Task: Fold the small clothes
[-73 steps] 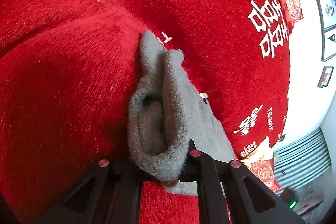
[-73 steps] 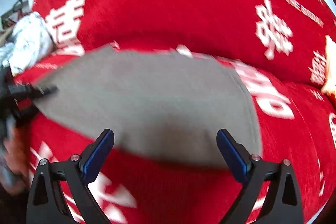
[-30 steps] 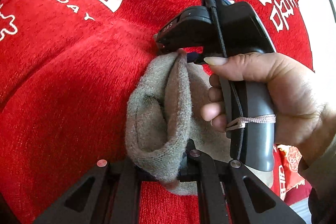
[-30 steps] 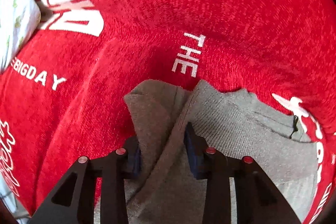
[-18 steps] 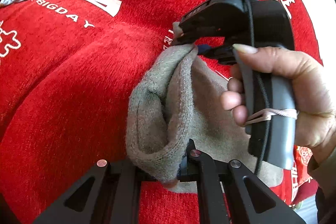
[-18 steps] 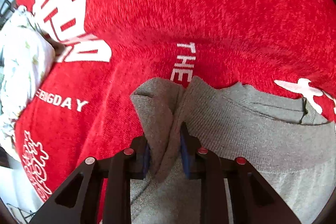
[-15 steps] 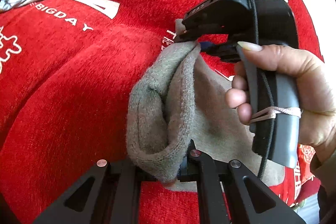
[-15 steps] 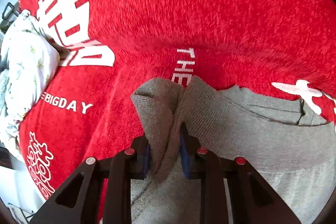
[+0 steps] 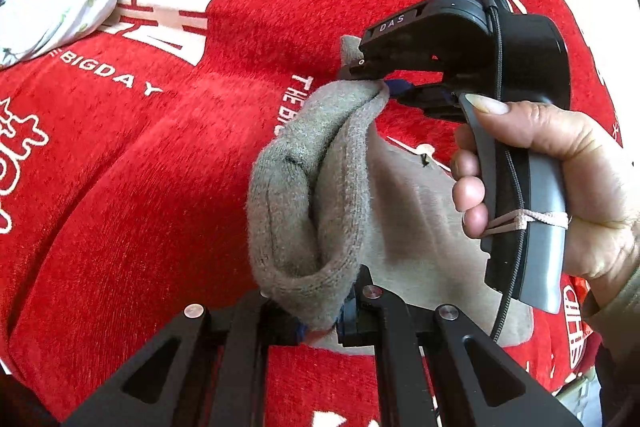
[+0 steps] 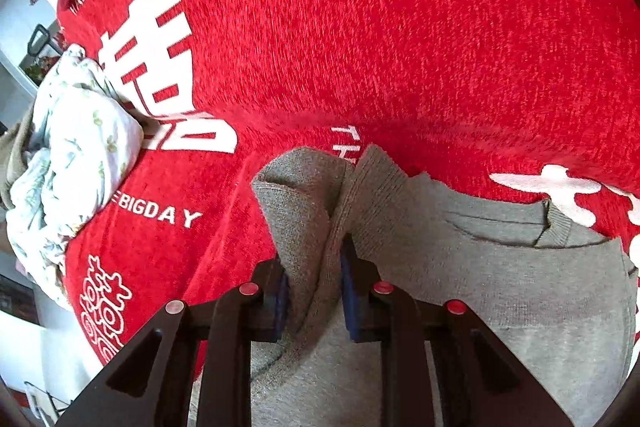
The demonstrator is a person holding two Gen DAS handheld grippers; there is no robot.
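light: bright, even | blur: slight, far cloth | edges: fisheye warp, dark corners

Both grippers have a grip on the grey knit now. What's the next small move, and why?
Probably carry the pinched edge across the flat part and lay it down as a fold. The left gripper and right gripper are each shut on the bunched edge of the grey sweater, the rest of which lies on the red blanket.

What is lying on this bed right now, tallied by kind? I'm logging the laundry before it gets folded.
Grey knit garment, held up by both grippers: 1
White floral-print cloth bundle: 1
Red blanket with white lettering, under everything: 1
Handheld grippers: 2, the left gripper and the right gripper
Total: 5
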